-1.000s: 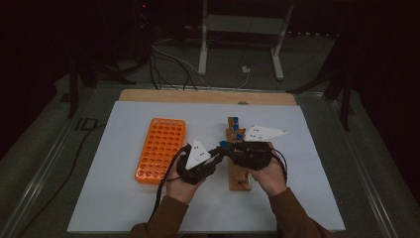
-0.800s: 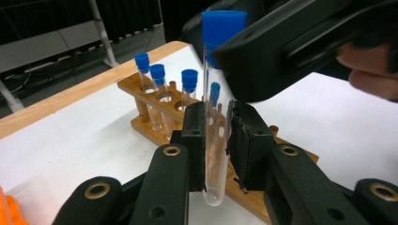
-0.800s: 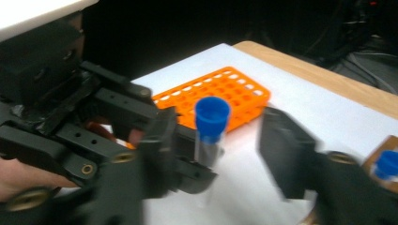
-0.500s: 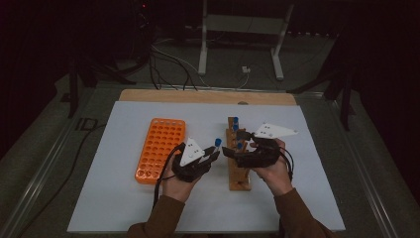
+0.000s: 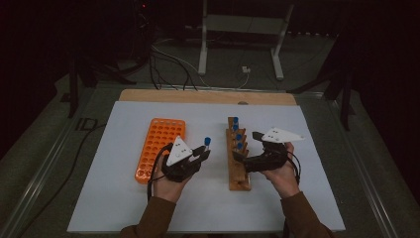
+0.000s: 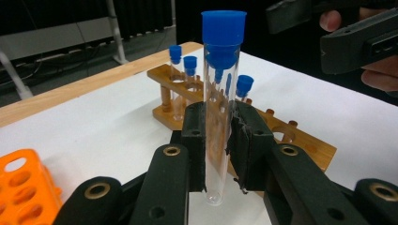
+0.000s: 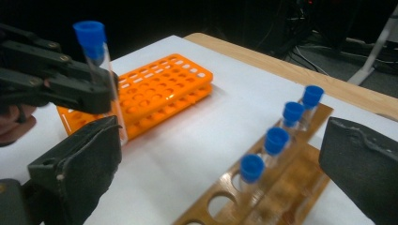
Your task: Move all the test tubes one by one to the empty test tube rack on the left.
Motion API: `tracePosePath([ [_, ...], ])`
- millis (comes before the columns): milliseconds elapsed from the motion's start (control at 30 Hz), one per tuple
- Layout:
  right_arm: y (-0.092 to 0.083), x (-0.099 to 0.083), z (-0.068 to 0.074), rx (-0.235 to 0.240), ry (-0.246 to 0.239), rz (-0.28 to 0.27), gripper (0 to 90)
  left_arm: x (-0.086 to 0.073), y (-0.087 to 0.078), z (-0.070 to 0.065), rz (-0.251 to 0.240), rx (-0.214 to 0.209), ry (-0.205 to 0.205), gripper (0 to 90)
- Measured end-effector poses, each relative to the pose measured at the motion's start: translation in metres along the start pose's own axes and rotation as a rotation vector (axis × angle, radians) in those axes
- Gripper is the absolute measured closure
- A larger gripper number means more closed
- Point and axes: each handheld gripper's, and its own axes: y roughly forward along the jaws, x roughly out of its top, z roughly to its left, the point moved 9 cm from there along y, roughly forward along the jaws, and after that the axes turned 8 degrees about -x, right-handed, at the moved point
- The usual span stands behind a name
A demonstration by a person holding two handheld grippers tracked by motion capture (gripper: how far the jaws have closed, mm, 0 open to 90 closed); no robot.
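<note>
The blue-capped tube stands upright, clamped in the left claw between orange rack and wooden rack; its glass shows clearly in the left gripper view. The right claw has just been opening, empty, above the wooden rack's four capped tubes.

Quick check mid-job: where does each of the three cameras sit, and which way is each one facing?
High view: above the person's side, facing forward and down on the white table; forearms, left gripper, right gripper.
Left gripper view: along its fingers clamping the test tube, toward the wooden rack.
Right gripper view: between open fingers, toward the orange rack.
Shared: tube, both racks.
</note>
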Motion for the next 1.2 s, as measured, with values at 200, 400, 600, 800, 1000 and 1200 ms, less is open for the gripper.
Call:
tracePosePath([
  [200, -0.006, -0.009, -0.011, -0.021, 0.017, 0.004, 0.1, -0.006, -0.012, 0.007, -0.003, 0.017, -0.014, 76.9],
  [400, -0.01, -0.017, -0.019, -0.037, 0.034, 0.007, 0.1, -0.016, -0.027, 0.015, 0.0, 0.044, -0.028, 76.9],
  [600, -0.012, -0.021, -0.024, -0.049, 0.048, 0.011, 0.1, -0.029, -0.04, 0.023, 0.004, 0.065, -0.052, 76.8],
  [800, -0.013, -0.023, -0.026, -0.054, 0.048, 0.014, 0.1, -0.043, -0.053, 0.032, 0.011, 0.087, -0.083, 76.8],
  [1000, -0.013, -0.024, -0.025, -0.055, 0.044, 0.02, 0.1, -0.056, -0.063, 0.037, 0.031, 0.102, -0.101, 76.8],
  [1200, -0.013, -0.024, -0.025, -0.052, 0.048, 0.015, 0.2, -0.072, -0.07, 0.039, 0.07, 0.113, -0.113, 76.8],
])
